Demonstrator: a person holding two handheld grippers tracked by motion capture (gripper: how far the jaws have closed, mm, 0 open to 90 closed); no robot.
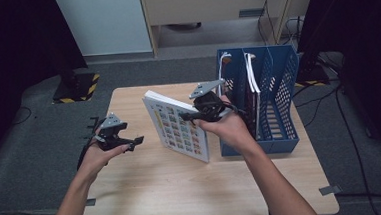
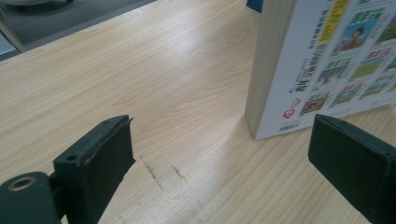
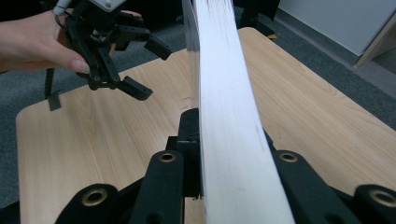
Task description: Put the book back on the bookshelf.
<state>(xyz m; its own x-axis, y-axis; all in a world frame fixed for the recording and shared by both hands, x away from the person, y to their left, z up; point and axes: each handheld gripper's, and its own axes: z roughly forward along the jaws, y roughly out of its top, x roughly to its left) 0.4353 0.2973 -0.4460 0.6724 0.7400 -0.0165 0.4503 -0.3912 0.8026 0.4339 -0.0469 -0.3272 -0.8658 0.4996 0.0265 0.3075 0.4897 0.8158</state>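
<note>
We see a pale wooden table (image 1: 149, 195) with a person's two forearms coming in from six o'clock in the high view, a black gripper in each hand.

The right gripper (image 1: 191, 116) sits near the table's centre, a touch toward one o'clock. Its jaws are clamped on a thick book (image 1: 176, 125), taking it by the page edge. In the right gripper view the white block of pages (image 3: 224, 121) runs straight up between the two black jaws, pressed from both sides. The book stands upright on the table, its lower corner resting on the wood, its top leaning toward eleven o'clock in the high view. The cover facing us carries rows of small coloured pictures.

The left gripper (image 1: 126, 142) is at about nine o'clock from the book, well apart from it, low over the table. Its jaws stand wide open with nothing between them. In the left gripper view we look past the two pads at bare wood with a few dark scuff marks (image 2: 161, 173); the book's lower corner (image 2: 275, 116) stands ahead at about one o'clock, not touched.

Just beside the book at three o'clock stands a blue file rack (image 1: 283, 97) with mesh walls, on the table's right edge. A few thin books (image 1: 251, 78) stand upright in its near-left slots.
</note>
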